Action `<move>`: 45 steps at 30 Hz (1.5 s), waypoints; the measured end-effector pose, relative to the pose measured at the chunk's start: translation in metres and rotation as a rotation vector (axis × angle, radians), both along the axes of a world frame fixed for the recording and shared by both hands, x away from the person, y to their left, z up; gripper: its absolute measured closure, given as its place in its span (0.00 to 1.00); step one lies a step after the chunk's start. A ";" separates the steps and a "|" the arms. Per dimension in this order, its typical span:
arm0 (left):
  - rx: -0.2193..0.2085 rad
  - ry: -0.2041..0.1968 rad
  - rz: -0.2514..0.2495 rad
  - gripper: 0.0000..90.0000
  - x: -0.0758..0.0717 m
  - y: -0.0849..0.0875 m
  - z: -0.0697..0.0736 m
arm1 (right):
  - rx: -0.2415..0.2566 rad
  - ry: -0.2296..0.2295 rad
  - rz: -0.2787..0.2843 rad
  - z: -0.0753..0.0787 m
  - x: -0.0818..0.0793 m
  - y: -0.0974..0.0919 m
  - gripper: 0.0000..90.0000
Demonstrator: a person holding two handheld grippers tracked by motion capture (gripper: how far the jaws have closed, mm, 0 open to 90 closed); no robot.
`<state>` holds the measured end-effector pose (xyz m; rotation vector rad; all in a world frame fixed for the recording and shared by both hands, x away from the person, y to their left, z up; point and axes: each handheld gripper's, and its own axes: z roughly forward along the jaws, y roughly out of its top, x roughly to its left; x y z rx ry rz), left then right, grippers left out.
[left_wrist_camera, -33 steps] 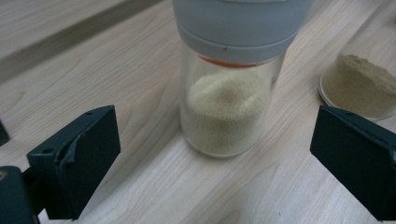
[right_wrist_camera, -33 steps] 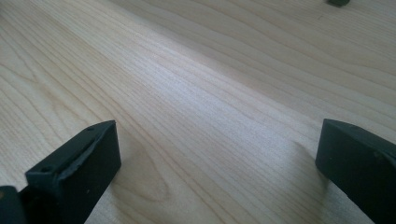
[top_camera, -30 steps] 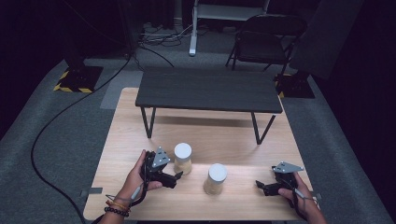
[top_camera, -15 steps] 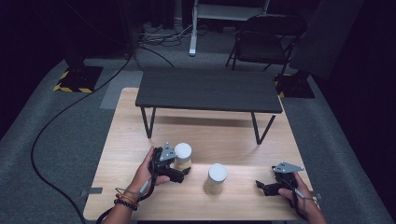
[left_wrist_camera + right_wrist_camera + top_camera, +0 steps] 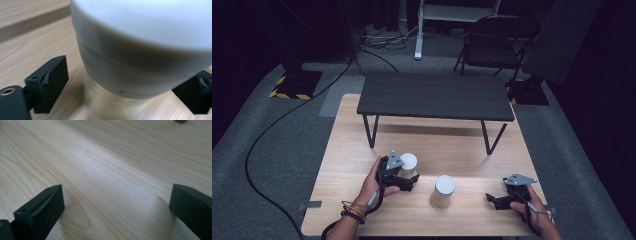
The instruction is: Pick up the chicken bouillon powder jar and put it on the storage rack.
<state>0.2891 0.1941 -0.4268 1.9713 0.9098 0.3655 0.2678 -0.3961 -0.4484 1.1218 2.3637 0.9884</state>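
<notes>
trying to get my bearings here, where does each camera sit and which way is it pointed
High view: sits above the person's side, looking forward and down on the wooden table; both forearms enter from the bottom, with the left tongs around one white-lidded jar and the right tongs apart from the other jar.
Left gripper view: rides on the left tongs, looking along the black jaws at the jar between them; the jaws have just been closing, a gap remains.
Right gripper view: rides on the right tongs, facing bare wood between open jaws.
Shared: the left jar, the tabletop.

The white-capped jar [image 5: 140, 50] runs off the frame's top and right (contents unreadable, close-up blurred).
</notes>
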 end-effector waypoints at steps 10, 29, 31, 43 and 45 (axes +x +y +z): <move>-0.006 -0.042 0.023 0.19 -0.007 -0.003 -0.003 | 0.000 0.000 0.000 0.000 0.000 0.000 0.00; 0.026 -0.081 0.002 0.39 -0.010 -0.008 0.004 | 0.000 0.000 0.000 0.000 0.000 0.000 0.00; 0.030 -0.080 -0.002 0.39 -0.010 -0.008 0.005 | 0.000 0.000 0.000 0.000 0.000 0.000 0.00; 0.018 -0.089 -0.001 0.39 -0.012 -0.005 0.008 | 0.000 0.000 0.002 0.000 0.000 0.000 0.00; 0.002 -0.091 0.005 0.39 -0.013 -0.002 0.010 | 0.000 0.000 0.002 0.000 0.000 0.000 0.00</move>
